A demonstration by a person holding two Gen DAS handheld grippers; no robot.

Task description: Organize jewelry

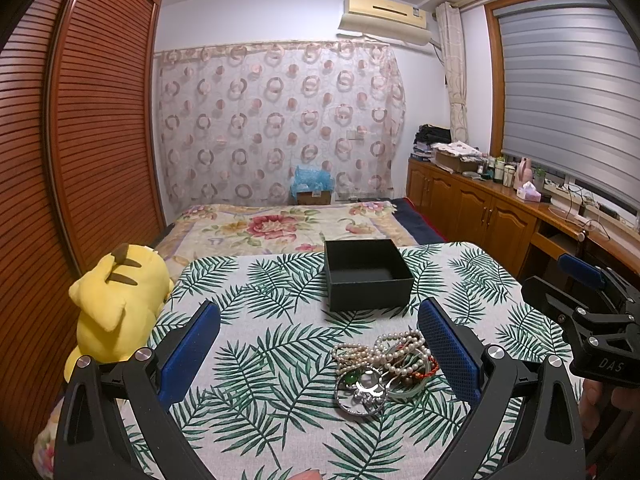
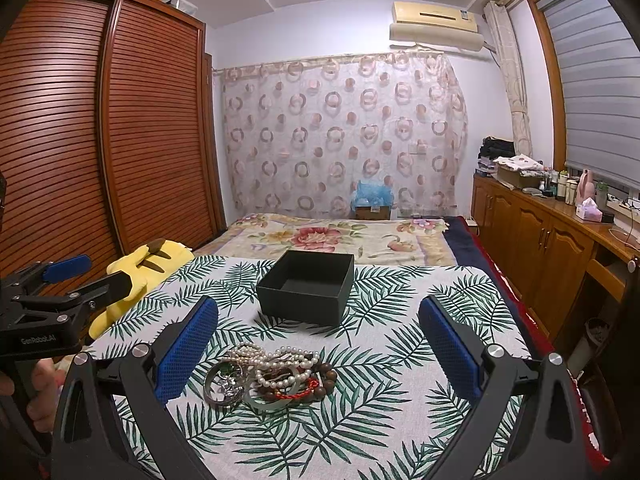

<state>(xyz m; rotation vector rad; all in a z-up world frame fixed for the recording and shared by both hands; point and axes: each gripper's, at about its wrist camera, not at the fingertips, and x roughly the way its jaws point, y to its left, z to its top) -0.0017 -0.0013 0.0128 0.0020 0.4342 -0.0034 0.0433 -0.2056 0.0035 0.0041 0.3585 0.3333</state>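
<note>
A tangled pile of jewelry (image 1: 382, 368) (image 2: 270, 376) lies on the leaf-print tablecloth (image 1: 260, 360) (image 2: 400, 380): pearl strands, a silver bangle, a pale green bangle, dark wooden beads, a red cord. Behind it stands an open black box (image 1: 366, 274) (image 2: 308, 286), empty inside. My left gripper (image 1: 320, 352) is open above the cloth, the pile just inside its right finger. My right gripper (image 2: 320, 350) is open too, with the pile near its left finger. Each gripper shows at the edge of the other's view, the right gripper (image 1: 568, 292) and the left gripper (image 2: 80, 276).
A yellow plush toy (image 1: 116, 308) (image 2: 140, 272) leans at the table's left edge. Beyond the table lies a bed with a floral cover (image 1: 280, 224). A wooden wardrobe (image 1: 80, 140) fills the left, and a cluttered wooden cabinet (image 1: 480, 200) runs along the right.
</note>
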